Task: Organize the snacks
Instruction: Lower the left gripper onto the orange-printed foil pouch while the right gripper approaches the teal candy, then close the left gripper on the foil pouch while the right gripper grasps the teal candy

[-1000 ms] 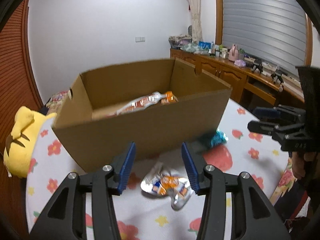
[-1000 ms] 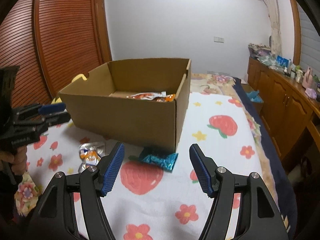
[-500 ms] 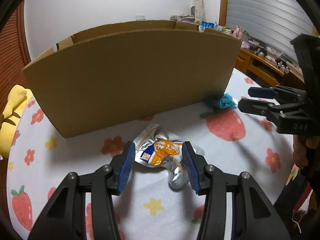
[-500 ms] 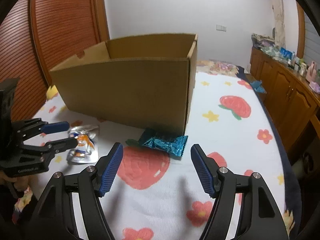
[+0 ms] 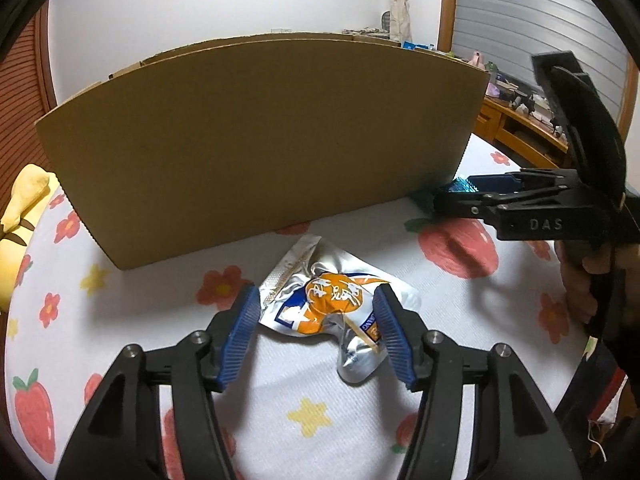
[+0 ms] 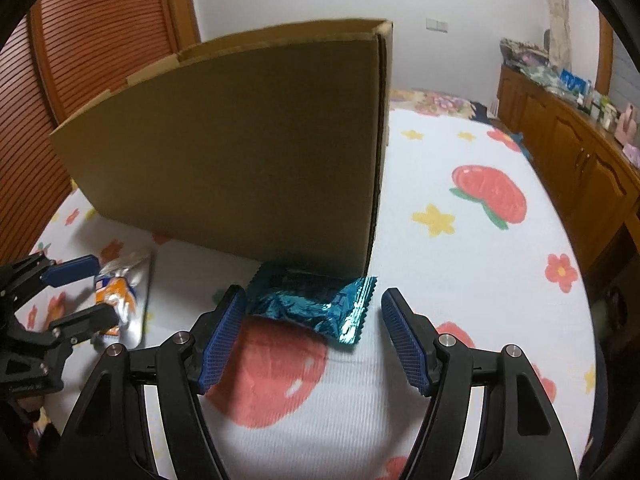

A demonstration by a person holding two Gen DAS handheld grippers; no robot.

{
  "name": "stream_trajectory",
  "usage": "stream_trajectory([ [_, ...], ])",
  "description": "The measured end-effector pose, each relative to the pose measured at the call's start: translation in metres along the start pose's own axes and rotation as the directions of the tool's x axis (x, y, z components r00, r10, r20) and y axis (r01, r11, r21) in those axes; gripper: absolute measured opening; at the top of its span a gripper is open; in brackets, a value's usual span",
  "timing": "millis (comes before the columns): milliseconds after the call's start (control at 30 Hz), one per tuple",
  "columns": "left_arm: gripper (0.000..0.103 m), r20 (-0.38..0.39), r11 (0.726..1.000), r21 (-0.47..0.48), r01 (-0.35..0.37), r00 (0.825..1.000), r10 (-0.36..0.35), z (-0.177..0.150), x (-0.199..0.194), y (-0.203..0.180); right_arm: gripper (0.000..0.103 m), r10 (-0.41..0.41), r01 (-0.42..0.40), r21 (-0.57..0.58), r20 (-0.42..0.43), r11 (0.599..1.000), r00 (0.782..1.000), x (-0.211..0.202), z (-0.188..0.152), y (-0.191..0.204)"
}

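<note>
A silver and orange snack packet (image 5: 332,304) lies on the flowered cloth in front of the cardboard box (image 5: 260,140). My left gripper (image 5: 314,300) straddles it low over the cloth; its jaws are opening and the pads do not press it. A crinkled teal packet (image 6: 304,304) lies at the box's near right corner (image 6: 372,200). My right gripper (image 6: 313,298) stands open around it, the left pad just at its edge. Each gripper shows in the other view: the right gripper (image 5: 460,196), the left gripper (image 6: 84,284). The box's inside is hidden.
A yellow plush toy (image 5: 20,216) lies at the cloth's left edge. A wooden cabinet (image 6: 580,152) with several small items on top runs along the right wall. A slatted wooden door (image 6: 80,40) stands behind the box. A hand (image 5: 580,280) holds the right gripper.
Both grippers have come down close to the cloth, so the box's inside is out of sight. The left jaws have widened around the silver packet; the right gripper has moved up to the teal packet.
</note>
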State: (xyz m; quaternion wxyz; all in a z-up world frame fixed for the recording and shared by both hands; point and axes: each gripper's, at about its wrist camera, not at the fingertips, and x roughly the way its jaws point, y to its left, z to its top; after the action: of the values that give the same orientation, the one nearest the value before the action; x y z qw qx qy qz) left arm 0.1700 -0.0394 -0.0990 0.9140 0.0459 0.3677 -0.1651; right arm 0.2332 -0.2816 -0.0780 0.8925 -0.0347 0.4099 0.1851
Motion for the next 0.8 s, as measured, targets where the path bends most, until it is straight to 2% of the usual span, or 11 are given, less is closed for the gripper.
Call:
stream_trajectory([
  [233,0.062,0.001,1.0,-0.006,0.002,1.0,-0.002,-0.001,0.0,0.002,0.07,-0.032,0.031,-0.035,-0.02,0.999,0.999,0.005,0.0,0.007],
  [367,0.063,-0.003,1.0,-0.011,0.009,1.0,-0.009,-0.002,0.0,0.004,0.052,-0.024,0.024,-0.043,-0.012,0.999,1.0,0.002,-0.002,0.008],
  [400,0.063,-0.004,1.0,-0.011,0.011,1.0,-0.011,-0.002,-0.001,0.005,0.044,-0.02,0.019,-0.042,-0.012,0.999,1.0,0.001,-0.003,0.008],
  [500,0.064,-0.006,1.0,-0.012,0.011,1.0,-0.012,-0.002,0.0,0.006,0.034,0.001,-0.001,-0.031,-0.004,1.0,1.0,-0.004,-0.006,0.006],
  [567,0.064,-0.006,1.0,-0.011,0.01,1.0,-0.01,-0.001,0.0,0.005,0.031,0.005,-0.005,-0.029,0.009,1.0,1.0,-0.008,-0.009,0.005],
  [667,0.064,-0.005,1.0,-0.012,0.01,1.0,-0.01,-0.001,0.0,0.005,0.015,0.023,-0.023,-0.018,0.028,1.0,0.999,-0.016,-0.015,0.002],
  [800,0.064,-0.005,1.0,-0.01,0.008,1.0,-0.008,-0.001,0.0,0.006,0.014,0.046,-0.046,-0.009,0.044,0.999,0.998,-0.025,-0.026,-0.003],
])
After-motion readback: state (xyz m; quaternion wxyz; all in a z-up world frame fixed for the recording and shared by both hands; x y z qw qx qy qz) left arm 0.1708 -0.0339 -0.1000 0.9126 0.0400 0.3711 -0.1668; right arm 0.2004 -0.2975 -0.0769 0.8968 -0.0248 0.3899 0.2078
